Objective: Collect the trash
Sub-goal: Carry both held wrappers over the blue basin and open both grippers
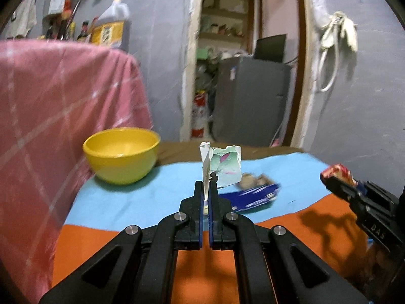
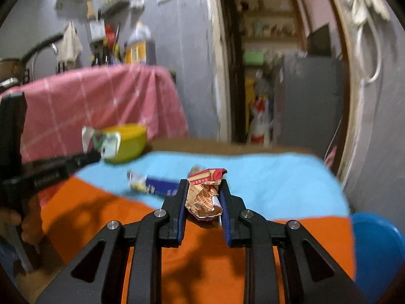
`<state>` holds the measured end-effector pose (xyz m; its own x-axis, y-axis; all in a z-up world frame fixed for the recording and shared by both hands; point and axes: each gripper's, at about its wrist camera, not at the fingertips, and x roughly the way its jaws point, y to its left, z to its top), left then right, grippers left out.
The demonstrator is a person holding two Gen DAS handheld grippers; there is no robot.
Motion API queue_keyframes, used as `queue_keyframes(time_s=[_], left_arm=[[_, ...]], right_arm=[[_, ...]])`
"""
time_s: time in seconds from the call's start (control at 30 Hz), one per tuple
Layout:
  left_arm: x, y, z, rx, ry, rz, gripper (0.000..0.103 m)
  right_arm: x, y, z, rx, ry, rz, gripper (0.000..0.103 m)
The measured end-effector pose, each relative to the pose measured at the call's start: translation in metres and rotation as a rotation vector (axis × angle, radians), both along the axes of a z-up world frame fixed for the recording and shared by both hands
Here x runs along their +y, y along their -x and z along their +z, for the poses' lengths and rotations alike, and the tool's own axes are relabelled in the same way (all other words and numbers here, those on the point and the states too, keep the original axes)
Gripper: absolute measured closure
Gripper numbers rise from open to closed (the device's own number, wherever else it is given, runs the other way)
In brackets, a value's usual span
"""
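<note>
My left gripper (image 1: 206, 186) is shut on a torn white and green paper scrap (image 1: 222, 167), held upright above the table; it also shows in the right wrist view (image 2: 102, 140). My right gripper (image 2: 204, 186) is shut on a crumpled red and tan wrapper (image 2: 206, 192), which also shows at the right in the left wrist view (image 1: 338, 171). A blue wrapper (image 1: 255, 196) lies on the light blue cloth (image 1: 141, 197), and shows in the right wrist view (image 2: 154, 183). A yellow bowl (image 1: 121, 154) stands at the table's far left.
The table is covered with light blue and orange cloth (image 2: 202, 253). A pink checked cloth (image 1: 50, 116) hangs over something to the left. A blue stool (image 2: 377, 248) stands at the right. A doorway with a grey fridge (image 1: 250, 98) lies behind.
</note>
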<state>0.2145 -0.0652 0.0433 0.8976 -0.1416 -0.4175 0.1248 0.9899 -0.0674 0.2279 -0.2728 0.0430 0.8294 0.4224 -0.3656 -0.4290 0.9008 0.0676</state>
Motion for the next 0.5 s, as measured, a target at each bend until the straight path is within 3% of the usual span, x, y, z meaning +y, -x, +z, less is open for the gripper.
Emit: queue_keyframes(time_s=[0.27,0.5], left_arm=[[-0.059,0.004,0.028,-0.112,0.016,-0.128,0.102],[-0.123,0.003,0.042,-0.143,0.046,-0.254,0.102]], right_arm=[[-0.047,0.034,0.035,-0.25,-0.052,-0.146,0.082],[-0.098,0.053,0.048,-0.351,-0.082,-0.321,0.082]])
